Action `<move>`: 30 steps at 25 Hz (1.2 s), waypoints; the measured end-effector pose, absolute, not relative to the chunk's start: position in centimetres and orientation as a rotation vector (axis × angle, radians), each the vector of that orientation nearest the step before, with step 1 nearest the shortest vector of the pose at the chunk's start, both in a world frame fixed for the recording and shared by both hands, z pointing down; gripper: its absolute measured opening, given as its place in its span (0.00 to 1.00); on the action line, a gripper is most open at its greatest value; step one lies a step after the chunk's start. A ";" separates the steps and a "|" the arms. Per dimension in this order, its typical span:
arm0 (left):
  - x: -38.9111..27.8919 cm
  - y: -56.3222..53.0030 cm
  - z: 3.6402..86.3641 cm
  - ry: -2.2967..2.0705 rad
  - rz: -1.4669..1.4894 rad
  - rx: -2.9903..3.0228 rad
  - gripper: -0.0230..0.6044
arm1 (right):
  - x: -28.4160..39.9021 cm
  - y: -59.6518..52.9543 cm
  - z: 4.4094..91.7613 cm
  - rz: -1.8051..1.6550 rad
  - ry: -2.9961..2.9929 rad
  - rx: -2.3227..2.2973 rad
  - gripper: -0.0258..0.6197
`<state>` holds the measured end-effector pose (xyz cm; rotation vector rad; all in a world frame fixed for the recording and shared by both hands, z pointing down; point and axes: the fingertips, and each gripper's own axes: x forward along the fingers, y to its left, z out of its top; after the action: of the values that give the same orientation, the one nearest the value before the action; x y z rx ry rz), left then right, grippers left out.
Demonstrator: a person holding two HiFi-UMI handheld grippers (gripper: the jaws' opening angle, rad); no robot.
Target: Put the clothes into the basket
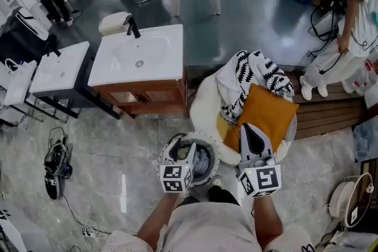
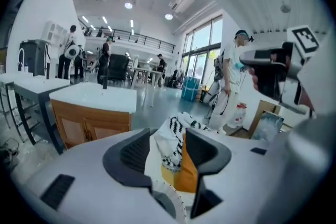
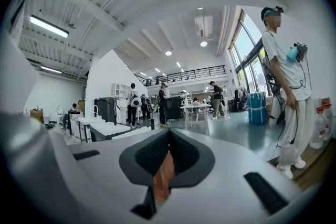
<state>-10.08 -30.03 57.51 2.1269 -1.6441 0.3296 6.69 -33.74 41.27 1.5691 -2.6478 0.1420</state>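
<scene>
Currently the patterned garment (image 1: 255, 74) lies over the far edge of the white chair (image 1: 204, 104), partly on the orange cushion (image 1: 267, 116); the basket (image 1: 201, 137) stands on the floor at the chair's near left edge. Left claw (image 1: 182, 149): jaws well apart, empty, above the basket. Right claw (image 1: 247, 128): tips together over the cushion, grip unconfirmed. Hazard: a deep pinch lifts the cushion too; trailing cloth may tip the basket.

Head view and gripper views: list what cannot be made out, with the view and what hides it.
Head view: left gripper covers most of what the basket holds.
Head view: right gripper hides the near end of the orange cushion.
Left gripper view: open jaws frame only a strip of patterned cloth.
Right gripper view: brown sliver between shut jaws, too narrow to identify.
</scene>
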 end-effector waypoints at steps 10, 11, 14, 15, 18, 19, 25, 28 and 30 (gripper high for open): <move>-12.2 -30.2 39.2 -1.946 0.063 2.405 0.35 | 5.1 -32.7 32.8 -0.140 -2.770 1.584 0.02; -12.3 -29.9 37.9 -1.966 0.043 2.422 0.35 | 5.0 -32.6 32.0 -0.162 -2.781 1.582 0.02; -13.0 -29.2 34.3 -2.042 0.004 2.463 0.34 | 4.5 -32.4 30.0 -0.207 -2.817 1.589 0.02; -13.3 -29.0 33.3 -2.069 -0.007 2.465 0.33 | 4.4 -32.3 29.4 -0.222 -2.824 1.592 0.02; -14.0 -28.5 30.7 -2.139 -0.044 2.454 0.33 | 4.1 -32.2 28.3 -0.253 -2.839 1.596 0.02; -14.2 -28.4 30.0 -2.159 -0.050 2.456 0.33 | 4.0 -32.2 28.0 -0.259 -2.843 1.596 0.02; -14.9 -28.3 28.8 -2.202 -0.064 2.458 0.28 | 3.9 -32.4 27.6 -0.267 -2.842 1.607 0.02; -14.9 -28.4 29.0 -2.203 -0.072 2.450 0.25 | 3.9 -32.4 27.7 -0.266 -2.838 1.611 0.02; -14.9 -28.4 29.3 -2.200 -0.078 2.443 0.19 | 4.0 -32.4 27.9 -0.263 -2.835 1.611 0.02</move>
<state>-14.91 -28.37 29.29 2.4429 -2.2003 -0.0780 3.99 -32.42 27.92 1.6108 -2.8350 -0.2632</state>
